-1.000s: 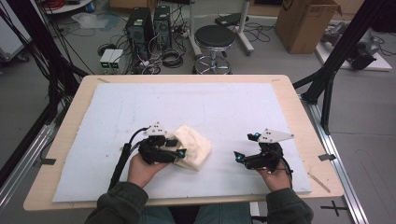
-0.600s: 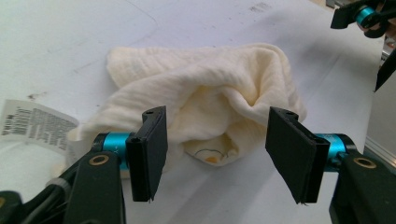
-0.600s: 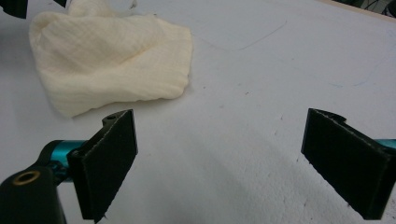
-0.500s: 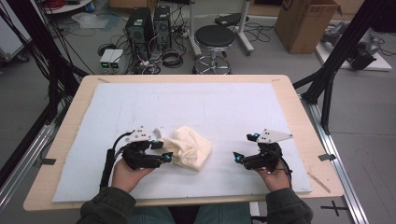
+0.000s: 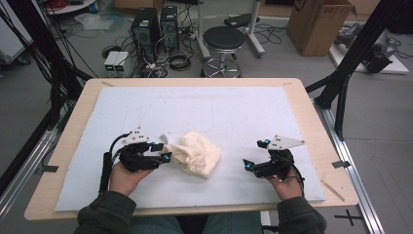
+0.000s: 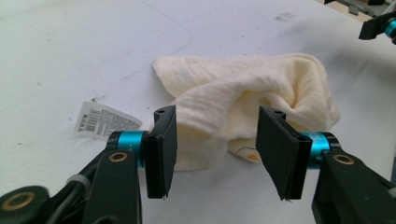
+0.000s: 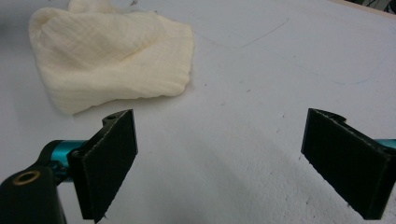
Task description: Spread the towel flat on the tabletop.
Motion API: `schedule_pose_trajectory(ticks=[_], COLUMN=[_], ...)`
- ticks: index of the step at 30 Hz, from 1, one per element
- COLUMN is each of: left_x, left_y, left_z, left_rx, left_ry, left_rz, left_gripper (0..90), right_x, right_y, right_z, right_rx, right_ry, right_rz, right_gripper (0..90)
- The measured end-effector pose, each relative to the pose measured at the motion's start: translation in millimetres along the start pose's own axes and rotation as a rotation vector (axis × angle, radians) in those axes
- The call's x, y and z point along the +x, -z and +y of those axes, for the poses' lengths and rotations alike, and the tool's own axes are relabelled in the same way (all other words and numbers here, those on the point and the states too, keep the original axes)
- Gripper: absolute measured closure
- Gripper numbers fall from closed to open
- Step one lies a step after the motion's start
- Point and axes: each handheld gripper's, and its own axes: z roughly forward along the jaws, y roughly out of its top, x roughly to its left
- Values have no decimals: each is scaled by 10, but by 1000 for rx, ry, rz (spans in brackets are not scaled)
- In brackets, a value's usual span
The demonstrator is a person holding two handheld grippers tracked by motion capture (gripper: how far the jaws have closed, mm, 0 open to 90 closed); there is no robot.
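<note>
Cloth [image 5: 197, 155]: cream, crumpled, lying on the white mat [image 5: 204, 112] near its 6 o'clock edge. A paper tag [image 6: 105, 121] sticks out at the cloth's 9 o'clock side.

Left gripper [image 5: 164, 152]: at the cloth's 9 o'clock edge. Jaws have just been closing and stand half apart, cloth edge between them, pads not pressing on it.

Right gripper [image 5: 254, 155]: at 3 o'clock of the cloth, apart from it. Jaws wide, nothing between them.
</note>
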Motion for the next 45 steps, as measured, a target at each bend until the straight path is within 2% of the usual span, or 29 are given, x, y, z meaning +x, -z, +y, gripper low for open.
schedule_pose_trajectory(ticks=[8, 15, 18, 22, 28, 33, 38, 41, 43, 45], left_x=[108, 215, 244, 262, 294, 321, 305, 278, 270, 265], left_y=[58, 98, 100, 80, 67, 32, -34, -78, -105, -135], left_z=[-22, -34, -42, -49, -44, -20, 41, 104, 130, 146], left_rx=[-2, -31, -17, -13, -37, -47, -35, -34, -41, -28], left_ry=[6, 41, 34, 32, 51, 67, 51, 30, 31, 22], left_rz=[20, 40, 38, 24, 5, -10, -41, -55, -66, -70], left_gripper=[505, 513, 513, 515, 516, 522, 513, 512, 512, 512], right_x=[3, 8, -2, -13, -36, -48, -43, -41, -42, -41], right_y=[-16, -23, -24, -22, -29, -74, -149, -205, -242, -298], right_z=[6, 11, 14, 28, 108, 207, 348, 445, 500, 562], right_rx=[2, 9, 3, 8, -1, 3, 13, 31, 31, 34], right_ry=[11, 5, 1, -1, -11, -4, 14, 7, 8, 9], right_rz=[0, 2, 1, 4, 16, 31, 49, 70, 82, 95], right_gripper=[100, 100, 100, 100, 101, 157, 189, 226, 259, 272])
